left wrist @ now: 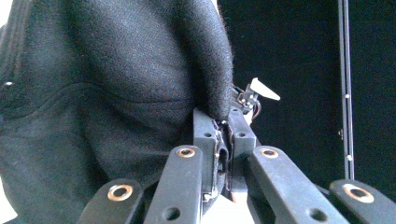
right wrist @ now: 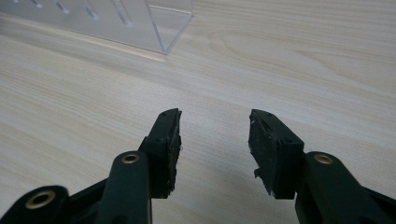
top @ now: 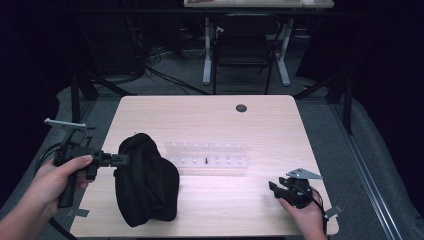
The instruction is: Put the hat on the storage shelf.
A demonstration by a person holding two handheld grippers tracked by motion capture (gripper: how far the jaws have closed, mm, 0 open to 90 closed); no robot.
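A black knitted garment (top: 145, 177) is bunched up on the left part of the wooden table (top: 210, 117), its upper end lifted. My left gripper (top: 121, 159) comes in level from the left and is shut on the cloth's upper left edge. In the left gripper view the garment (left wrist: 107, 93) looms large, and its hem is pinched between the closed jaws of the left gripper (left wrist: 225, 126). My right gripper (top: 276, 188) rests low at the table's front right, held by a hand. Its jaws stand open over bare wood, and the right gripper (right wrist: 215, 135) has nothing between its pads.
A clear plastic rack (top: 207, 157) with several slots lies across the middle of the table, and its corner (right wrist: 163, 23) appears ahead of the right jaws. A dark round hole (top: 241, 108) sits near the far edge. A chair (top: 244, 47) and desk legs stand beyond.
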